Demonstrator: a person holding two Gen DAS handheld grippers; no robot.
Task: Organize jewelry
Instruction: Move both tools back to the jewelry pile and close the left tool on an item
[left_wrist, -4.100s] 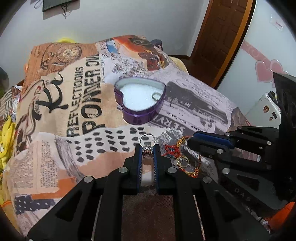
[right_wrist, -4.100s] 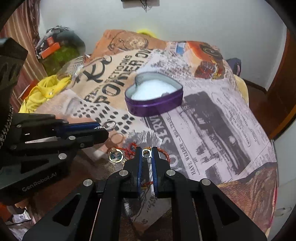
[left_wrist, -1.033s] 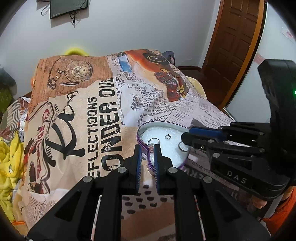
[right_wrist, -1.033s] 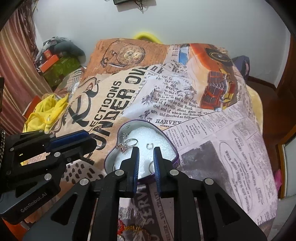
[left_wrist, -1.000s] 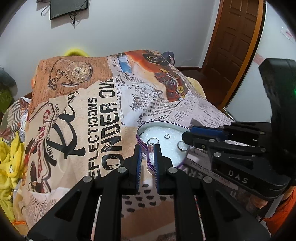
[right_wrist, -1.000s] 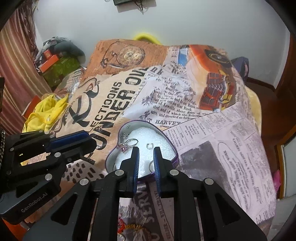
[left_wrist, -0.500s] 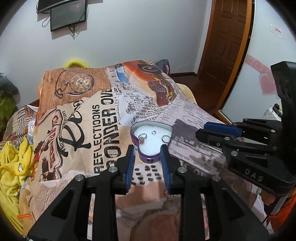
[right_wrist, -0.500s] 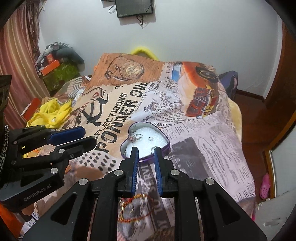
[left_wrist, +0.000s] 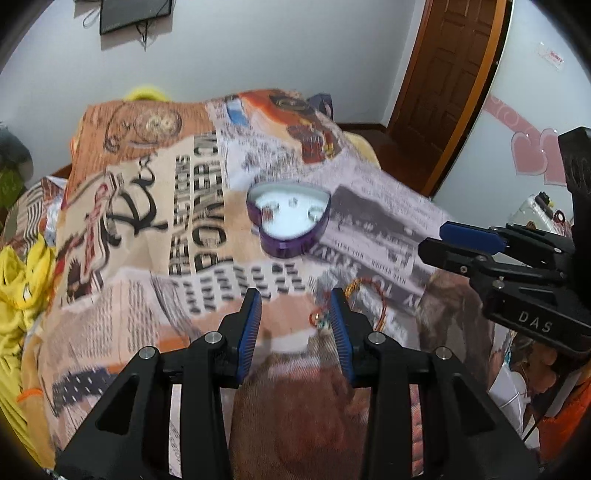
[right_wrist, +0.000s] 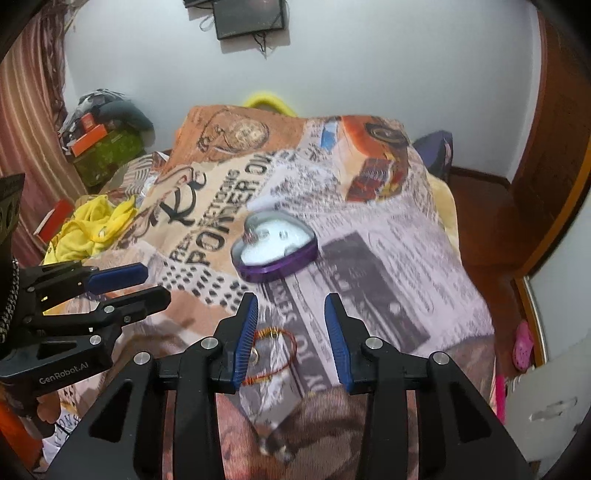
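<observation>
Sitting on the bed near the middle of a printed blanket (right_wrist: 369, 236) is a purple heart-shaped tin (right_wrist: 275, 251) with a white lining, lid off, holding a few small rings (right_wrist: 255, 233) that are too blurred to count or tell apart; in the left wrist view the same tin (left_wrist: 290, 221) lies beyond the tool tips, well apart from them. Nearer the cameras, on the blanket, lies a thin gold and red bracelet (right_wrist: 273, 354) with a small ring or charm inside its loop, partly hidden behind one blue pad of the right tool (right_wrist: 291, 332). The left wrist view shows more tangled gold and red jewelry (left_wrist: 364, 295) just beside and behind the right-hand pad of the left tool (left_wrist: 295, 321). Both tools are released: their jaws have just been opening, the blue pads stand apart, and nothing is pinched between them. Each tool also appears side-on in the other's view, held above the blanket short of the tin. Around the bed: yellow cloth (right_wrist: 88, 229) heaped at the left edge, a dark screen (right_wrist: 251, 16) mounted on the white wall, a striped curtain (right_wrist: 29, 122) at far left, a brown wooden door (left_wrist: 454, 74), and pink heart stickers (left_wrist: 535, 155) on a pale surface at right.
</observation>
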